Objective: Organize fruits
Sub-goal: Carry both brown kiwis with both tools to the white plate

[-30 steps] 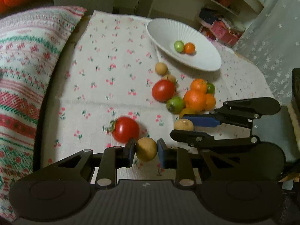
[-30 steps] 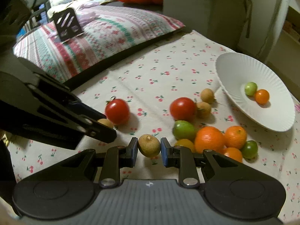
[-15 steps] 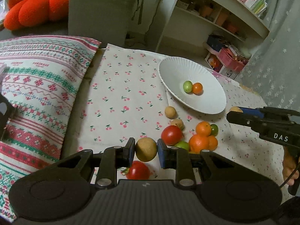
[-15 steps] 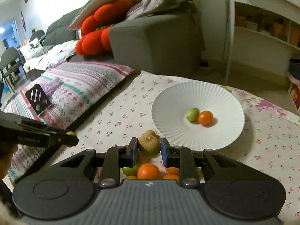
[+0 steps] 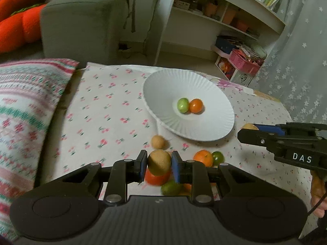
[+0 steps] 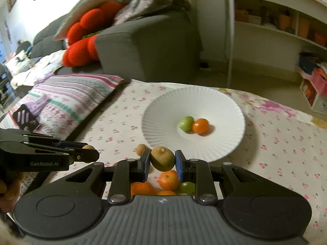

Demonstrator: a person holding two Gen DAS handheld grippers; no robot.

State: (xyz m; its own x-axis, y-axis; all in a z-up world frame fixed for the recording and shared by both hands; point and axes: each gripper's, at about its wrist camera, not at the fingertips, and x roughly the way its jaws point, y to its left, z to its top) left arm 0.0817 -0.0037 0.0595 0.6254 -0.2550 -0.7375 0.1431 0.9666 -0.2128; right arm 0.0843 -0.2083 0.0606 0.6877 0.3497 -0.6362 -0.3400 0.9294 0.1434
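My left gripper (image 5: 159, 164) is shut on a small brown round fruit (image 5: 159, 162), held above the fruit pile. My right gripper (image 6: 162, 161) is shut on another brown fruit (image 6: 162, 158), just short of the white ridged plate (image 6: 163, 110). The plate (image 5: 161, 87) holds a green fruit (image 5: 183, 104) and a small orange one (image 5: 196, 105). Below the grippers lie oranges (image 5: 203, 157), a green fruit (image 5: 218, 156), a red tomato (image 5: 156, 178) and a loose brown fruit (image 5: 158, 141). The right gripper (image 5: 248, 129) shows at the right in the left wrist view, its fruit tip just visible.
A cherry-print cloth (image 5: 106, 110) covers the table. A striped patterned cushion (image 5: 24, 106) lies along the left. Behind stand a grey sofa (image 5: 85, 22) with orange-red cushions and white shelves (image 5: 224, 16). A hand (image 5: 318, 192) holds the right gripper.
Both grippers have lifted with their brown fruits and swung toward the plate. The plate now lies straight ahead in both views, and the fruit pile has dropped beneath the fingers.
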